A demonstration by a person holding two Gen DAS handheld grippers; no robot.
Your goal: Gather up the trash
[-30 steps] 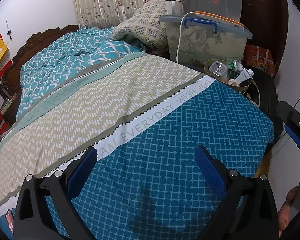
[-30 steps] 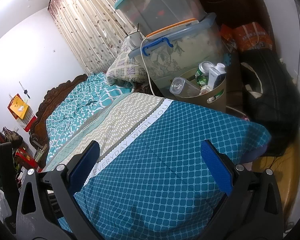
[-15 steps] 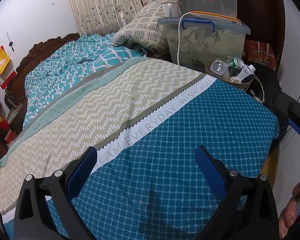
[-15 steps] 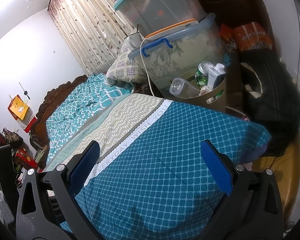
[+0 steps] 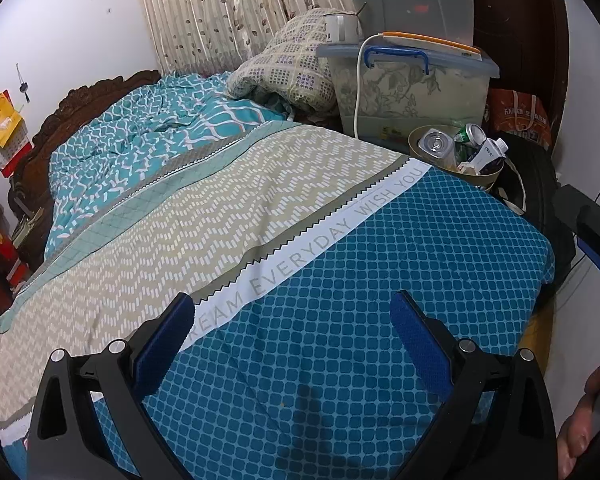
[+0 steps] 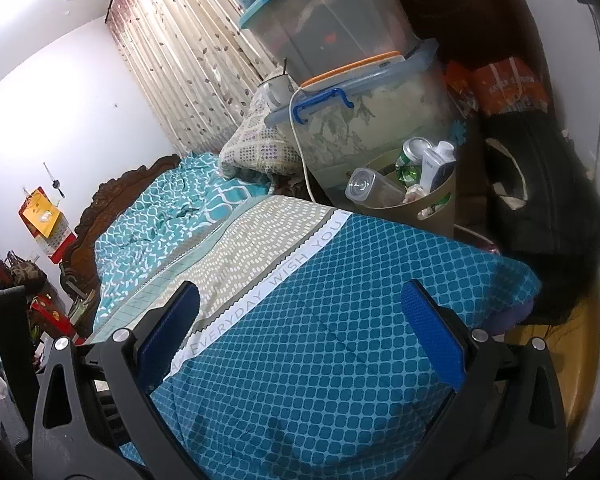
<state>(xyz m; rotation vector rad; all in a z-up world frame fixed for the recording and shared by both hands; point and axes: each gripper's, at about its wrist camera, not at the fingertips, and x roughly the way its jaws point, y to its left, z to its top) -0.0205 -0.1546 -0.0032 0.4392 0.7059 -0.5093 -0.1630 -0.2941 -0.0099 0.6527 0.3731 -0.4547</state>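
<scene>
Two grippers, left [image 5: 292, 322] and right [image 6: 300, 312], hung over one bed [image 5: 340, 280], both wide open and holding nothing. One bin [image 6: 428, 206] stood past the bed's far corner, beside a box [image 6: 380, 124], with two cans, one clear bottle [image 6: 370, 188] and one carton [image 6: 438, 164] of trash inside
</scene>
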